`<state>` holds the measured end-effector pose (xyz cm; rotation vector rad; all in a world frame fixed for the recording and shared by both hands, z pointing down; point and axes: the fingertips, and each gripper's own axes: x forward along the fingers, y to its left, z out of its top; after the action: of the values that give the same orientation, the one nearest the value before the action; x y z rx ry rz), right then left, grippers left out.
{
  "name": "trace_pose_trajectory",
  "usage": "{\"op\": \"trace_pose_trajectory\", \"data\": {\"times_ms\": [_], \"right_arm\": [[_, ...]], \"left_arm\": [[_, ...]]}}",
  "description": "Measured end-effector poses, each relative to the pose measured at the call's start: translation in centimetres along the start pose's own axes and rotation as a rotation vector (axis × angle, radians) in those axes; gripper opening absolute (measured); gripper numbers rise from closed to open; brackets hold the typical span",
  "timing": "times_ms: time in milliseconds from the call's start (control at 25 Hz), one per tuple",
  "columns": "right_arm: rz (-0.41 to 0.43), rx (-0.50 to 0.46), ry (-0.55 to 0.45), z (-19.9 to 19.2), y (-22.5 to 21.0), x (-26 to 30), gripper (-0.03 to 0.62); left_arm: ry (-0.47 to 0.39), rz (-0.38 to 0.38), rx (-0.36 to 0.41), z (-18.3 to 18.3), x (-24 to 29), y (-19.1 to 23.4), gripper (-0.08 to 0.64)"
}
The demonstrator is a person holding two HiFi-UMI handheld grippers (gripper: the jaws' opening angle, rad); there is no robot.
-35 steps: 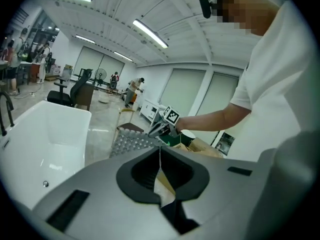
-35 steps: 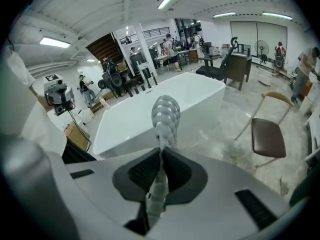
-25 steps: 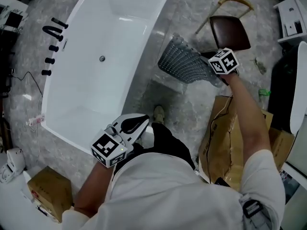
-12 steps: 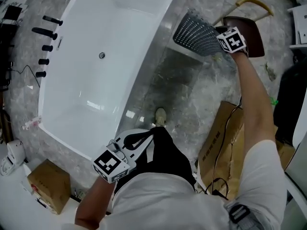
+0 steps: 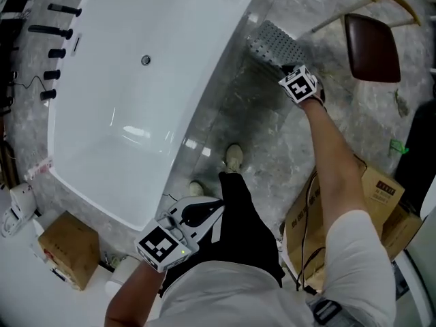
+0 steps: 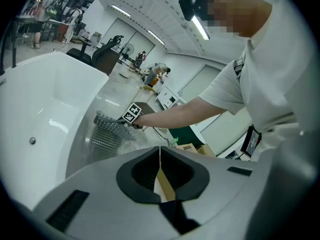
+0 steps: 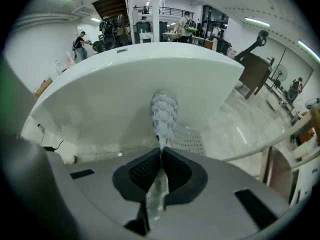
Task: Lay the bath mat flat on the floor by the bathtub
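Note:
The grey studded bath mat (image 5: 271, 43) hangs over the marble floor beside the white bathtub (image 5: 157, 80). My right gripper (image 5: 287, 67) is shut on its near edge, arm stretched forward. In the right gripper view the mat (image 7: 164, 111) rises edge-on from between the jaws of the right gripper (image 7: 161, 153), with the bathtub's (image 7: 135, 79) outer wall just behind. My left gripper (image 5: 212, 208) stays low by my waist, shut with nothing in it. From the left gripper view, the left gripper (image 6: 160, 156) faces the mat (image 6: 106, 133) and the bathtub (image 6: 45, 99) at the left.
A chair with a brown seat (image 5: 371, 46) stands right of the mat. Cardboard boxes (image 5: 378, 196) lie at the right and another box (image 5: 65, 247) at the lower left. Black tap fittings (image 5: 54, 33) line the tub's far side. The person's shoes (image 5: 234, 157) stand by the tub.
My right gripper has carried the mat away from the chair, closer to the tub's side and lower. The left gripper has stayed by my waist.

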<state>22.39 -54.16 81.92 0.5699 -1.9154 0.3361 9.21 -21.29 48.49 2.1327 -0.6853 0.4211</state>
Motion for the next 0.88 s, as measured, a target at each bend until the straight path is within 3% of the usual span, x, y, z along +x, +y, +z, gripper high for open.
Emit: {"op": "trace_pose_trajectory", "data": {"times_ms": [280,880], "right_arm": [[0.134,0.012,0.050,-4.7,10.4,6.4,0.029],[0.284,-0.039,0.149,-12.7,23.8,11.4,0.038]], "left_arm": [[0.021,0.009,-0.031,-2.1,1.3,1.9,0.021],[0.050,-0.052,-0.036,-8.1,2.0,2.8,0.021]]}}
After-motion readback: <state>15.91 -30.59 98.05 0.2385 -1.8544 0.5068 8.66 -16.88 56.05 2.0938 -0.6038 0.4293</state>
